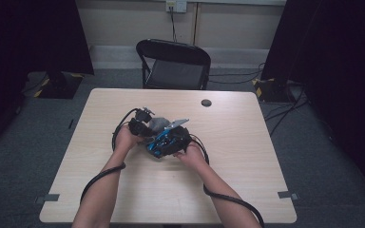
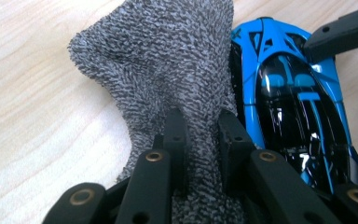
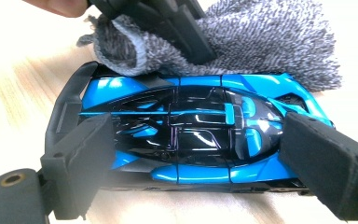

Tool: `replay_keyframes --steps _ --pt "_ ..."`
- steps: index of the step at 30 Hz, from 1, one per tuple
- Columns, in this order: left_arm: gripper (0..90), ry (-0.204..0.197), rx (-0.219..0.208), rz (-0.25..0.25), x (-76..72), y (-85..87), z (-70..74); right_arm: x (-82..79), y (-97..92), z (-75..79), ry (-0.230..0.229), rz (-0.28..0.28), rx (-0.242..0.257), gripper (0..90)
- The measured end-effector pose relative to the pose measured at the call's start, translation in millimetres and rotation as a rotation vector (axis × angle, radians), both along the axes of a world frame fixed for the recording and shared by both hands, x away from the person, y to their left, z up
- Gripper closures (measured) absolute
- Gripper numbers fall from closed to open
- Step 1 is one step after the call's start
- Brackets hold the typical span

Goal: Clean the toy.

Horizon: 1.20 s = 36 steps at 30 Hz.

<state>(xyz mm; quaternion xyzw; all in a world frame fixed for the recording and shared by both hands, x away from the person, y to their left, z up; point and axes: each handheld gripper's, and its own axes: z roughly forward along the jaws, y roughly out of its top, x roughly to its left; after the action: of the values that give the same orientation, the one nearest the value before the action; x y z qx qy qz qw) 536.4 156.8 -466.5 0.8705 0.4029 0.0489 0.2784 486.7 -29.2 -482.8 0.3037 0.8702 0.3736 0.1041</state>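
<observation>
At the centre of the table in the high view, the blue car is sitting lengthwise between the right gripper, whose jaws are clamping it nose and tail, apparently to steady it for wiping. The grey cloth is bunching along the car's upper side, and the left gripper is pinching a fold of it tight, jaws nearly closed.

The toy car is showing glossy blue and black plastic, catching bright reflections at the centre of the frame. The cloth is looking like rough, looped grey terry. The worktop is showing pale, smooth wood grain. The tongs are looking matt black.
</observation>
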Motion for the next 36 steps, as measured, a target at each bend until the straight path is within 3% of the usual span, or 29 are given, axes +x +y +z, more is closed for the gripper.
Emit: replay_keyframes --steps 23,36 --pt "76.5 0.028 -0.003 0.013 -23.0 22.5 2.2 -0.6 0.1 -0.2 -0.001 -0.002 0.002 10.0" --pt "76.4 0.021 -0.007 0.014 -34.4 30.0 1.7 -0.5 0.5 0.1 0.002 -0.003 -0.002 9.9"
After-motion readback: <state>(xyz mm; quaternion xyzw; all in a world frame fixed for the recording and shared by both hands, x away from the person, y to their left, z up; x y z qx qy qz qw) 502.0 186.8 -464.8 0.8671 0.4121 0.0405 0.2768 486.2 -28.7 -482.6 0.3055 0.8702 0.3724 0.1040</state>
